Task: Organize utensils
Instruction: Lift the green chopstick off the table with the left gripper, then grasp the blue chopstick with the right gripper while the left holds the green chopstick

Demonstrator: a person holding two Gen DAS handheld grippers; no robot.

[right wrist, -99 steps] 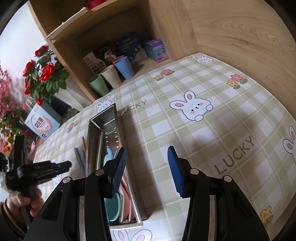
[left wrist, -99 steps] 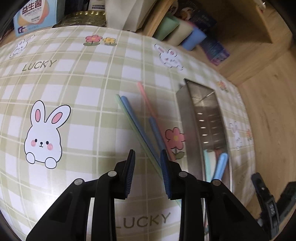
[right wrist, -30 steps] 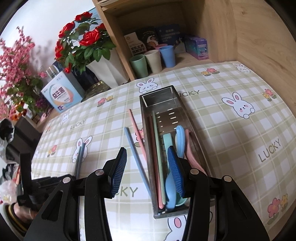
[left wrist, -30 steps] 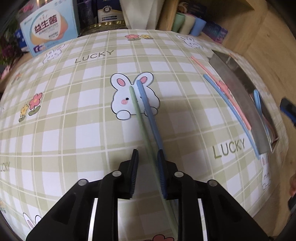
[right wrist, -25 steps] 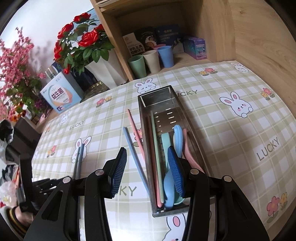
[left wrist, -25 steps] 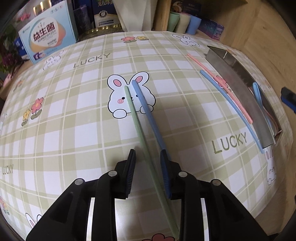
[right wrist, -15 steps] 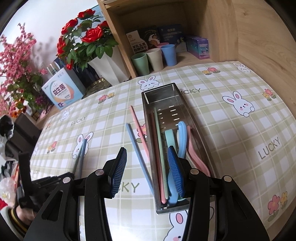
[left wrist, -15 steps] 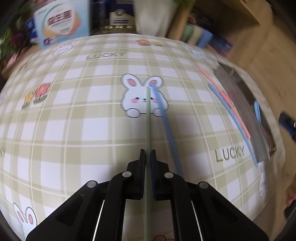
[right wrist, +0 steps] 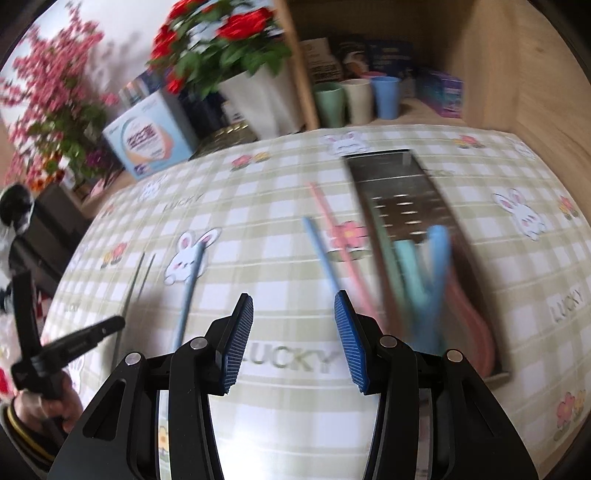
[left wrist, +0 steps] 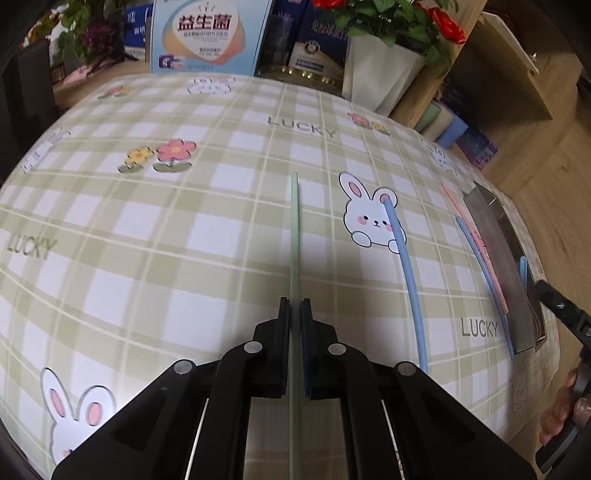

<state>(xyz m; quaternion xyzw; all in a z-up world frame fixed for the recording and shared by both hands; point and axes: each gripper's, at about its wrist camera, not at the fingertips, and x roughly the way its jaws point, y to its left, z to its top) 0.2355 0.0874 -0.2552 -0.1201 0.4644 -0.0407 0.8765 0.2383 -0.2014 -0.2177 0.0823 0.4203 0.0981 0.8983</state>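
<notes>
My left gripper (left wrist: 294, 321) is shut on a green chopstick (left wrist: 294, 236) and holds it just above the checked tablecloth. A blue chopstick (left wrist: 408, 280) lies to its right on the rabbit print. Another blue chopstick (left wrist: 484, 273) and a pink chopstick (left wrist: 469, 229) lie beside the metal utensil tray (left wrist: 498, 236). My right gripper (right wrist: 293, 328) is open and empty above the cloth. In the blurred right wrist view the tray (right wrist: 402, 184) holds blue, green and pink utensils (right wrist: 428, 266), with the lone blue chopstick (right wrist: 188, 291) at left.
A blue box (left wrist: 207, 33), a white flower pot (left wrist: 380, 74) and cups (right wrist: 354, 96) stand at the back by a wooden shelf. The table edge runs along the right in the left wrist view.
My left gripper closed on the green chopstick and swung it left, away from the blue one. My right gripper moved left and lower, with its view now blurred.
</notes>
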